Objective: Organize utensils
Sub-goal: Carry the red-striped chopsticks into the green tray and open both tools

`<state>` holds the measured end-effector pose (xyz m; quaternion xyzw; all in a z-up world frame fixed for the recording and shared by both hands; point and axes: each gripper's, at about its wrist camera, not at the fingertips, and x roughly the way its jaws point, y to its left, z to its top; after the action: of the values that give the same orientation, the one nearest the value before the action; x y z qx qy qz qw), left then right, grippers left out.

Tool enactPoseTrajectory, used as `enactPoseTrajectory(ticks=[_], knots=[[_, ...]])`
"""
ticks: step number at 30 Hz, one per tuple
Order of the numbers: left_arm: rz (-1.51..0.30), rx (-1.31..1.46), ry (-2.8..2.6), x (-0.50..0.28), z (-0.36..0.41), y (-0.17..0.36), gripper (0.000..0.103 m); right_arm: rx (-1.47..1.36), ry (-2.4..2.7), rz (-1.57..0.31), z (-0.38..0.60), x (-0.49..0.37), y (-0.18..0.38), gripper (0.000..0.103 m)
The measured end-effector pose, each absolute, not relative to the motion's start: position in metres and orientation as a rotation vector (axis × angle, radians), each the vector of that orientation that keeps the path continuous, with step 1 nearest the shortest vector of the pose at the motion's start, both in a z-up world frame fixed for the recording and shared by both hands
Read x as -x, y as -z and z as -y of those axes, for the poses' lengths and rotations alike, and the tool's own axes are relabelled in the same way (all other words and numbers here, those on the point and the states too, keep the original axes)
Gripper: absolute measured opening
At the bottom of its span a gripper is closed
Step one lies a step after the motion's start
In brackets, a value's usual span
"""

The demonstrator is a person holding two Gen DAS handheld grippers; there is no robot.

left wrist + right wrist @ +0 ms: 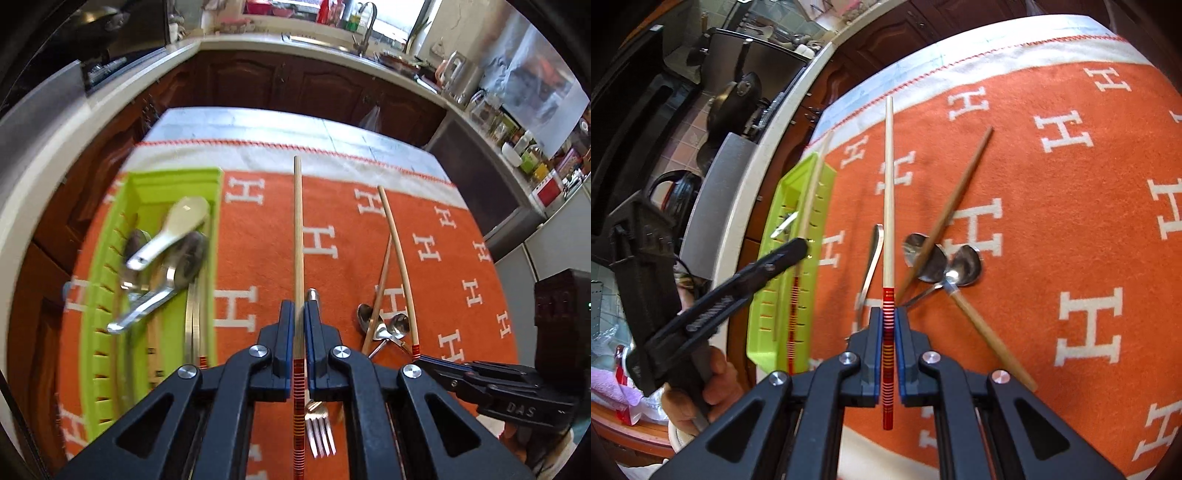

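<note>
On the far left sits a green tray on the orange cloth. Inside it lie a white spoon, a metal ladle-like spoon and some long flat pieces that are hard to tell apart.

Next comes the left gripper. It points forward and tips down toward the cloth. Its blue pads are squeezed tight on a pale chopstick with red stripes. The chopstick sticks straight out ahead, and its striped end hangs back under the gripper. A gold fork lies on the cloth below it.

In the right wrist view, a hand wraps around the handle of the left gripper, which reaches out over the green tray.

To the right, on the cloth, lie two small metal spoons side by side, with a brown chopstick lying across them. A curved metal handle lies just beside the right chopstick.

The right gripper also tips down. Its pads are clenched on the red striped end of another pale chopstick, which points away toward the far edge of the cloth.
</note>
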<state>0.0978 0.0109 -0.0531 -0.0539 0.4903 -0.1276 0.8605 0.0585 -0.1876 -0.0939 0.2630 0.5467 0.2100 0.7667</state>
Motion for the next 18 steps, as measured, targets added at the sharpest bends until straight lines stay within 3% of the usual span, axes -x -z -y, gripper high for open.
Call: enactPoseTrajectory(ticks=[6, 18], knots=[[-0.957, 0.109, 0.144, -0.081, -0.067, 0.023, 0.003, -0.563, -0.533, -1.186, 0.158, -0.058, 0.076, 0.006], [-1.014, 0.108, 0.054, -0.082, -0.126, 0.058, 0.003, -0.559, -0.588, -1.310, 0.064, -0.083, 0.084, 0.006]])
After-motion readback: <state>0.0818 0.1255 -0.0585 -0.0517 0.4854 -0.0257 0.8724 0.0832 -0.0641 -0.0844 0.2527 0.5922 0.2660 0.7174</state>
